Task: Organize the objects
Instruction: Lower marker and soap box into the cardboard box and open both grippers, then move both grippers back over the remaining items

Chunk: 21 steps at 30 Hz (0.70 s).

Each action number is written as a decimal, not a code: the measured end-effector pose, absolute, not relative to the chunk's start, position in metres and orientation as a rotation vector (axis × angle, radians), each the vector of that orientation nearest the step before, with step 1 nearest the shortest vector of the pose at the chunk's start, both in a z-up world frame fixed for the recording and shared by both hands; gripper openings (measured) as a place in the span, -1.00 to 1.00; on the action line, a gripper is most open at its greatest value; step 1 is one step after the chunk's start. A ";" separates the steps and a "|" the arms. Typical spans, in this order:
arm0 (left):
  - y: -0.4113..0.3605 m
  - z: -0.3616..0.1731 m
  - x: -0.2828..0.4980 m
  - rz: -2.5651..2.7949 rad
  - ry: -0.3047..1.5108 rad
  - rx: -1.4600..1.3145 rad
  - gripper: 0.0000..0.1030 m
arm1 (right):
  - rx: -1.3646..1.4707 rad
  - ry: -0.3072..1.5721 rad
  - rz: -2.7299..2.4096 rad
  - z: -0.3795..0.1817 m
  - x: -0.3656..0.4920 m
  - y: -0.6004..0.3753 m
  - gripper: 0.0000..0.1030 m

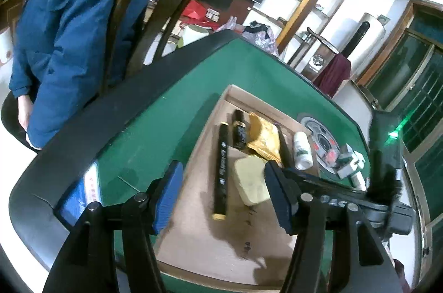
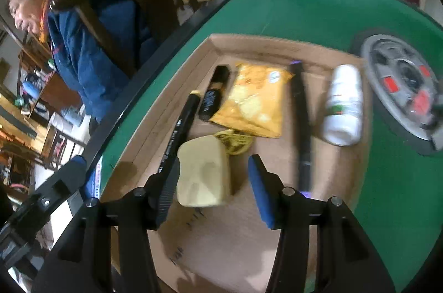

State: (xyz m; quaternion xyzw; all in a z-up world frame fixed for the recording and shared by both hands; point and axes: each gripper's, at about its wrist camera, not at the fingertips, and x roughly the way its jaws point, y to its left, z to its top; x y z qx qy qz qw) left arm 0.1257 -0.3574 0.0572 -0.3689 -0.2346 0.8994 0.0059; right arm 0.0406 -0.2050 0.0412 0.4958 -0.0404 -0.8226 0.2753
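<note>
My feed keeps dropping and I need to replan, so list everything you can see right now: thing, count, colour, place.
tray: 1, brown cardboard, on the table
table: 1, green top, black rim
markers: 2, black, one at the tray's left, one between bag and bottle
soap block: 1, pale yellow, mid-tray
snack bag: 1, yellow, far part of tray
black tube: 1, black, left of the bag
yellow cord: 1, by the block
bottle: 1, white, lying at the tray's right
round panel: 1, grey with red buttons, table centre
chair: 1, dark wood, beyond the table
bystander: 1, blue jacket
left gripper: open, above the tray
right gripper: open, around the block
</note>
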 end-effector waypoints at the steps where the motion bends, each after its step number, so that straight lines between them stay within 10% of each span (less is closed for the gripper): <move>1: -0.353 0.058 0.126 2.799 -0.742 -1.158 0.07 | 1.309 -0.120 -2.223 0.046 0.045 -0.198 -0.02; 12: -0.264 0.072 0.132 2.719 -0.661 -1.166 0.07 | 1.102 -0.111 -2.474 0.092 0.086 -0.069 0.14; 21: -0.191 0.074 0.129 2.660 -0.504 -1.246 0.07 | 1.071 -0.465 -2.732 0.095 0.074 0.096 0.19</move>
